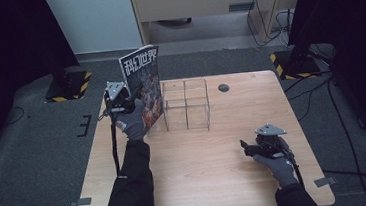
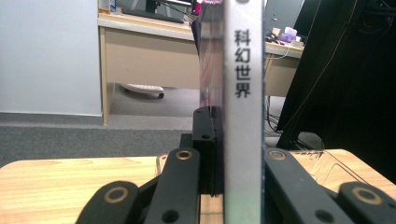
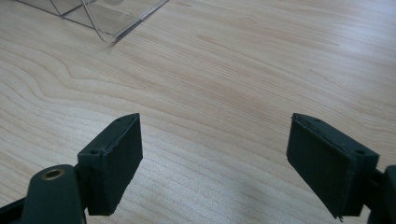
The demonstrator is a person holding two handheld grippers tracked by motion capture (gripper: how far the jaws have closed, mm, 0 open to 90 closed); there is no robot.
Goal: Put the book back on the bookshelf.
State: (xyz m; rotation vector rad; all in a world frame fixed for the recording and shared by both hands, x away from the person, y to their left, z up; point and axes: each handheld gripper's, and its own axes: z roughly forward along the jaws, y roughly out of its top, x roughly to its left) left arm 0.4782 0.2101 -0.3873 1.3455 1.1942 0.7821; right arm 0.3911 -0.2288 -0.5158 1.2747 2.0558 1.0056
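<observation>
At the wooden table [image 1: 202, 171], I hold a magazine [image 1: 144, 81] upright in my left gripper [image 1: 121, 104], its jaws clamped on the spine edge, which stands between them in the left gripper view [image 2: 242, 116]. The magazine stands just left of the clear acrylic rack [image 1: 186, 105], not yet inside any of its slots. My right gripper [image 1: 262, 143] rests low over bare table near the right edge, jaws spread wide and empty [image 3: 219, 163]. The risk, as I judge it: held only at one edge, the thin magazine could sag or twist, catch a divider, and nudge the light rack instead of sliding in.
</observation>
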